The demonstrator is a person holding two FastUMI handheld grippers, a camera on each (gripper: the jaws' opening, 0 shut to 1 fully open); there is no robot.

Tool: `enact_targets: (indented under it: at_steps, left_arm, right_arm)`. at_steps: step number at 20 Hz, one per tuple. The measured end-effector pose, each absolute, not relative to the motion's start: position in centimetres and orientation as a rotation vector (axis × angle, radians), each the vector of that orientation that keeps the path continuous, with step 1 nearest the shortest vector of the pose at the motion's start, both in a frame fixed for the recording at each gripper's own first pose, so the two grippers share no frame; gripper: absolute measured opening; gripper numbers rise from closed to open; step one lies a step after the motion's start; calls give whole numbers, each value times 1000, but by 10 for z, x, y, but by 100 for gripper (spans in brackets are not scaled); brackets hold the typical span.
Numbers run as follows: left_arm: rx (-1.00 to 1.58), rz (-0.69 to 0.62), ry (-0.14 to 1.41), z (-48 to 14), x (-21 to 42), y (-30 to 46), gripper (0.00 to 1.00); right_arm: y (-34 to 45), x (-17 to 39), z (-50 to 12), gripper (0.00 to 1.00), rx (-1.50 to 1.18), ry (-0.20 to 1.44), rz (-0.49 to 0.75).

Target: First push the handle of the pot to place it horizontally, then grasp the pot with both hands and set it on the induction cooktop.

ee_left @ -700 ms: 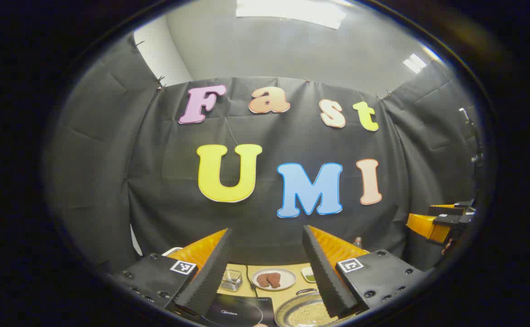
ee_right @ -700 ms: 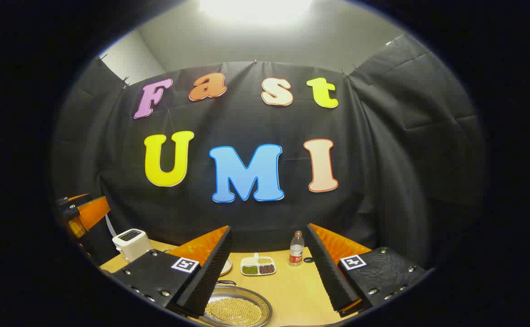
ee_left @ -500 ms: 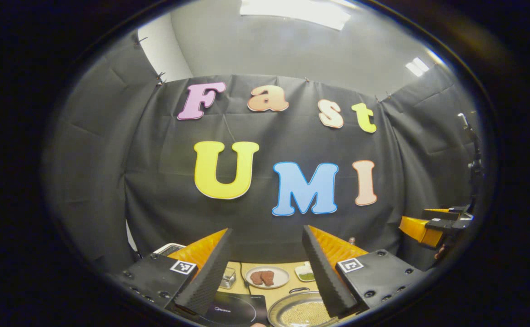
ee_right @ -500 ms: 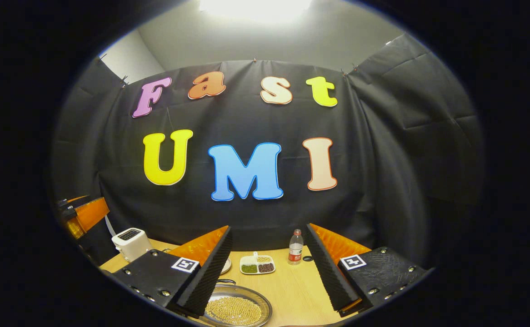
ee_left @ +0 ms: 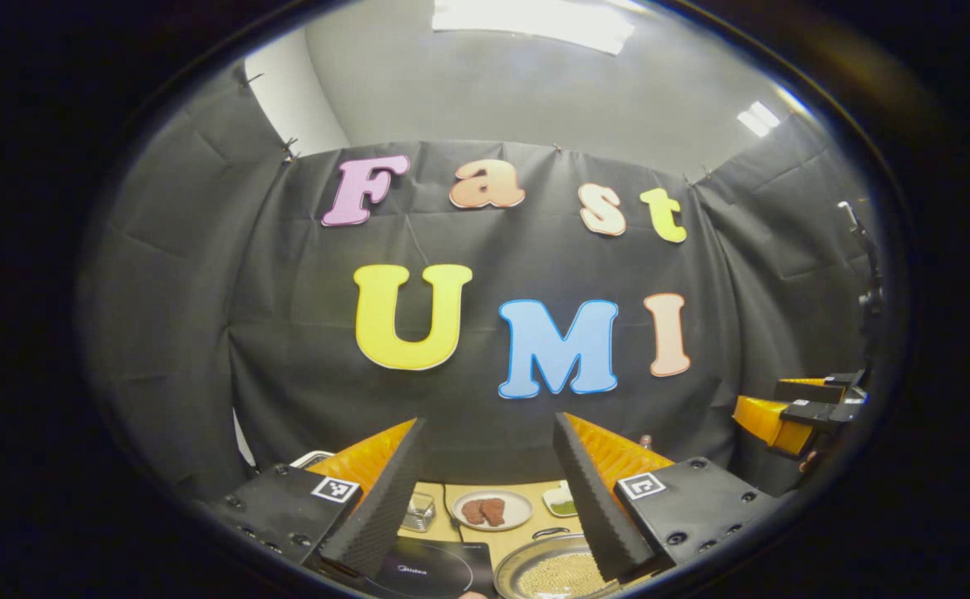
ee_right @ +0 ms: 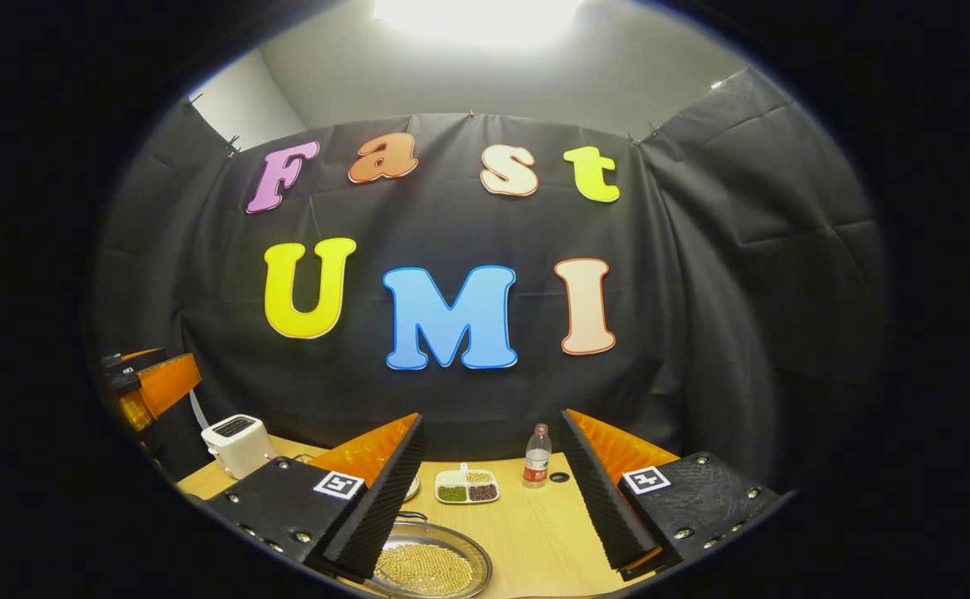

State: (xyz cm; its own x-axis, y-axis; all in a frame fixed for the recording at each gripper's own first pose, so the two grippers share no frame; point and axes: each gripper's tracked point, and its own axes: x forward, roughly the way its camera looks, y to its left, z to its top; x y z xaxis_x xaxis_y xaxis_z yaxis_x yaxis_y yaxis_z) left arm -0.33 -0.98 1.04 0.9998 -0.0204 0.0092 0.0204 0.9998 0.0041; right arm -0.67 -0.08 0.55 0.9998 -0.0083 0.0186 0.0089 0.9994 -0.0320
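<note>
Pale wood shows low in the left gripper view: the surface (ee_left: 512,541) seen between the fingers of the left tongs (ee_left: 489,491), which stand wide apart with nothing between them, raised well above everything on it. Below them the black induction cooktop (ee_left: 431,570) lies at the bottom edge, and just to its right sits the pot (ee_left: 556,572), a shallow metal one filled with small yellow beans, its far loop handle (ee_left: 553,531) lying flat; the right finger hides part of its rim. Farther back are a small glass container (ee_left: 420,512), a plate with two brown pieces of food (ee_left: 487,510) and a small dish of green grains (ee_left: 562,503). The other tongs hang at the right edge (ee_left: 797,412).

In the right gripper view the right tongs (ee_right: 492,491) are likewise spread wide and empty, high over the surface (ee_right: 535,532). The pot (ee_right: 427,570) rests on the wood at bottom left, partly behind the left finger. Beyond it stand a divided dish of grains (ee_right: 467,487), a small plastic bottle (ee_right: 537,456) with a dark cap (ee_right: 559,477) lying beside it, and a white toaster (ee_right: 238,443) far left. The left tongs show at the left edge (ee_right: 148,387).
</note>
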Motion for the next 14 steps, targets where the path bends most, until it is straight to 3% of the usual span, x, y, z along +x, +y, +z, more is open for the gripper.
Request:
enact_targets:
  at_steps: [11, 14]
  left_arm:
    - [19, -45, 19, -4, 2, -17, 97]
    - [15, -35, 38, -14, 3, -16, 98]
  right_arm:
    - [10, -5, -37, 95, 0, 94, 17]
    - [18, -1, -62, 72, 26, 163, 41]
